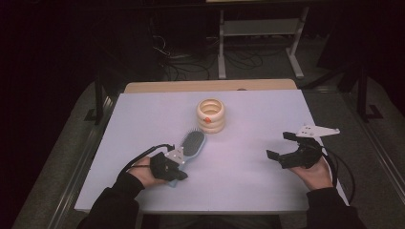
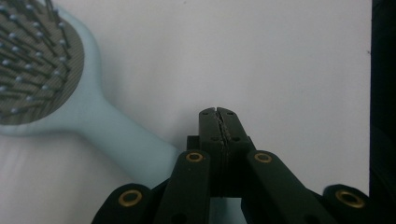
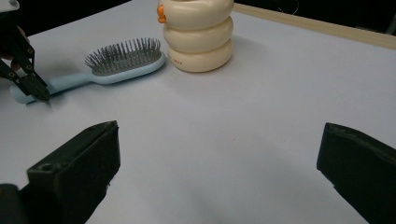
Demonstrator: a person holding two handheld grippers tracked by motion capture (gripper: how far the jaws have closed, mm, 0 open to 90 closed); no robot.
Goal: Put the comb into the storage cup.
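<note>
Nothing grasped yet: my left gripper (image 2: 218, 112) sits with jaws closed on nothing just beside the hairbrush (image 1: 191, 144) handle, brush lying flat near the cream ringed holder (image 1: 211, 115), right gripper (image 1: 285, 145) wide open, well apart.

hairbrush (image 3: 122, 65): pale blue plastic, smooth with a soft sheen; thin metal-looking bristles with small ball tips on a dark cushion pad
ringed container (image 3: 198, 35): cream plastic, smooth and slightly glossy, with a small orange detail
tabletop (image 1: 248, 157): white sheet, matt and even; bare light wood along the far edge
left hand-held gripper (image 2: 218, 113): matt black plastic, brass-coloured rivets
right hand-held gripper (image 3: 219, 175): matt black, slightly rough
</note>
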